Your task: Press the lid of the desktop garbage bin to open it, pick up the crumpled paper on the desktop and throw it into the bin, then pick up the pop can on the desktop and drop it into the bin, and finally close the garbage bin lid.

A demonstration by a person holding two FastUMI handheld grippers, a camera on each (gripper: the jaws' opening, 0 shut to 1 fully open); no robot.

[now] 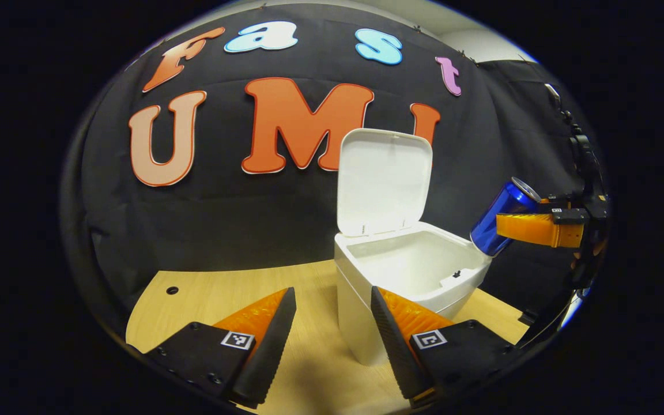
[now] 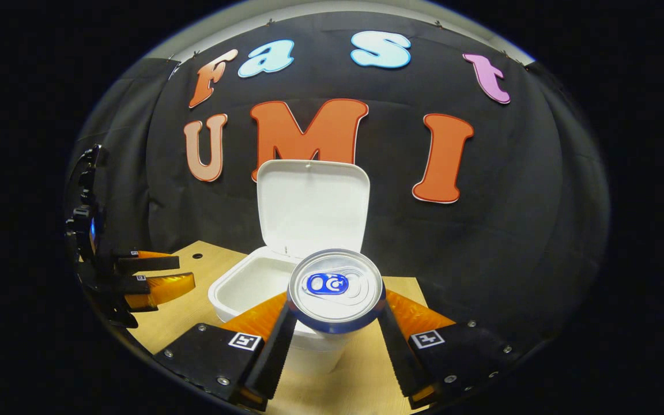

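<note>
While lid (image 1: 384,178) stands upright, bin (image 1: 418,271) interior bare; right gripper (image 2: 335,334) clamps tilted can (image 2: 336,290); left gripper (image 1: 332,340) spread, holding nothing.

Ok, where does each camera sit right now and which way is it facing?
Left gripper view: rides the left gripper, low over the table, facing the open bin; its own spread fingers show below, the right gripper holding the tilted can at far right.
Right gripper view: rides the right gripper, facing the bin past the can top; left gripper at left.
Shared: bin, raised lid, table, can.
</note>
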